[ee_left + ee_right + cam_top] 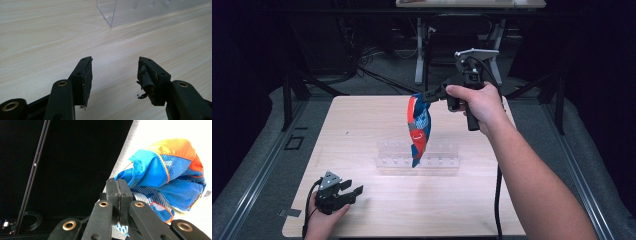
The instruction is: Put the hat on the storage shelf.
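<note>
The blue-and-orange garment (pixel 419 131) hangs pinched in the right tongs (pixel 428 96) above the clear rack (pixel 438 161); left tongs (pixel 357 190) gape empty.

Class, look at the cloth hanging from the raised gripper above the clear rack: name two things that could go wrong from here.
1. The right gripper pinches only an edge of the cloth, so the cloth might slip out and drop.
2. The cloth's low end hangs at the clear rack; moving it sideways could drag or tip the rack.
3. The left gripper rests open on the table, apart from the rack, so it is not steadying it.
</note>
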Demonstrator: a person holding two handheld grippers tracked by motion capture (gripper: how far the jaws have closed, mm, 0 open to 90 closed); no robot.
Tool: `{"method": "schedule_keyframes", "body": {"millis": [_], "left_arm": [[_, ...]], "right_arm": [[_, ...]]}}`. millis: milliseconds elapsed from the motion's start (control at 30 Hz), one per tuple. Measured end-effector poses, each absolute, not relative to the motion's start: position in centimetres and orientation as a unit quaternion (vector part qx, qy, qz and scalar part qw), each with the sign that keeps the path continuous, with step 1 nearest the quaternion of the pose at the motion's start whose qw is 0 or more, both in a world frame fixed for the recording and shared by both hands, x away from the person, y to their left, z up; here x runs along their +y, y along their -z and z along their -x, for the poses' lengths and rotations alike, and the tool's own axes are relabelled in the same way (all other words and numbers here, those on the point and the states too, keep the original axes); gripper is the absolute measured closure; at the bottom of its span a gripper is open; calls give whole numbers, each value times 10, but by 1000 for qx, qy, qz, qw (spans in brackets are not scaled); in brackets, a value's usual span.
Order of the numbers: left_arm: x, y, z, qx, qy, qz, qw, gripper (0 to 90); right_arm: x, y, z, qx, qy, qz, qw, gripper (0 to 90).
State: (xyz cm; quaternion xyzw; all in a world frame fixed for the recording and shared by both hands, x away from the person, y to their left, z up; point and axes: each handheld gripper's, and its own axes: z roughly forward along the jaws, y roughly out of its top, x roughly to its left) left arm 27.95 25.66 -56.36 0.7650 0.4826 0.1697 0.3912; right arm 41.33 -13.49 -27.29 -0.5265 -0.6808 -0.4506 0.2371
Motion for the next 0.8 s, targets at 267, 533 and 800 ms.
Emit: {"method": "schedule_keyframes", "body": {"millis": [267,533,800], "left_arm": [[257,564,-279,484,-169,-765,389,461],[256,564,-279,483,-171,-764,393,461],[253,565,-280,479,-172,-767,392,461]], "right_arm": [[-132,282,-424,-679,448,532,235,900],[-131,295,-429,-677,442,538,236,900],[-133,304,-430,-672,445,542,237,900]]}}
